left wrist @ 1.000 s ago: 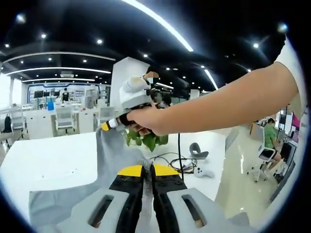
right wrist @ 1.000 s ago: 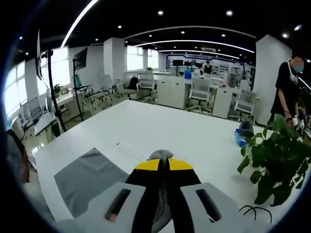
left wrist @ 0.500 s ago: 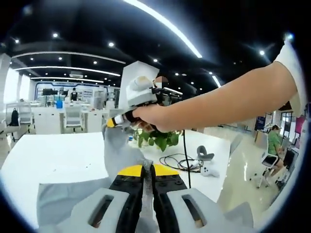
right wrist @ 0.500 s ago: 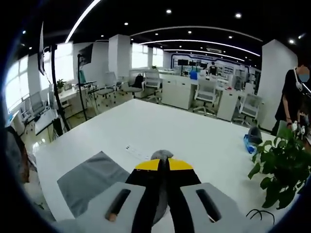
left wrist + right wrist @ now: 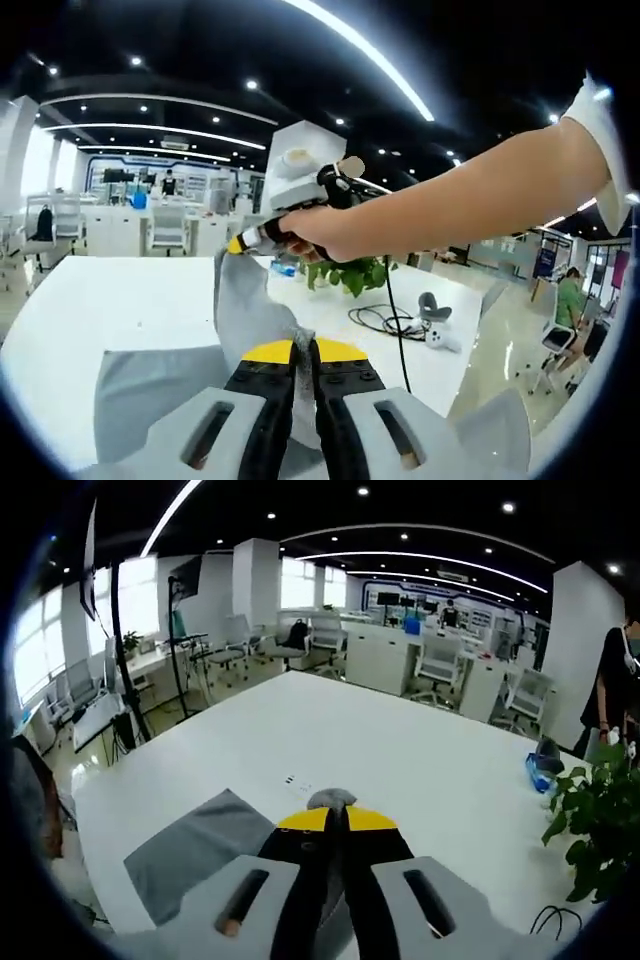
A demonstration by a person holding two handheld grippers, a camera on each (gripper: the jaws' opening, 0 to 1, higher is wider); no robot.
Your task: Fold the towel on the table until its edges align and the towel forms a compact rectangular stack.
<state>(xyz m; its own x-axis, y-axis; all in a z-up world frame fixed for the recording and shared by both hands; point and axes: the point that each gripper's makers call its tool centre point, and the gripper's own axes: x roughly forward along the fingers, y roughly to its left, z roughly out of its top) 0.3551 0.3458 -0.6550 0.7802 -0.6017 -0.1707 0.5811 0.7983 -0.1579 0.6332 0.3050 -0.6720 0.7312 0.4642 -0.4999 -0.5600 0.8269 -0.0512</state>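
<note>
Both cams low, close; share table (image 5: 110, 300), towel (image 5: 195, 850).

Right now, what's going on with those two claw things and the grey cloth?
Left gripper shut on towel. Right gripper shut on towel too, lifted off white table. Plant nearby, not blocking.

Bright ceiling-lit office, sharp, fisheye-warped edges.

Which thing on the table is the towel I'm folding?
On the big white table, look just ahead of the yellow-tipped right gripper. The plain grey cloth towel lies partly flat there, one edge pinched in the jaws. It is the table's sole soft grey sheet, unlike the leafy green plant.
</note>
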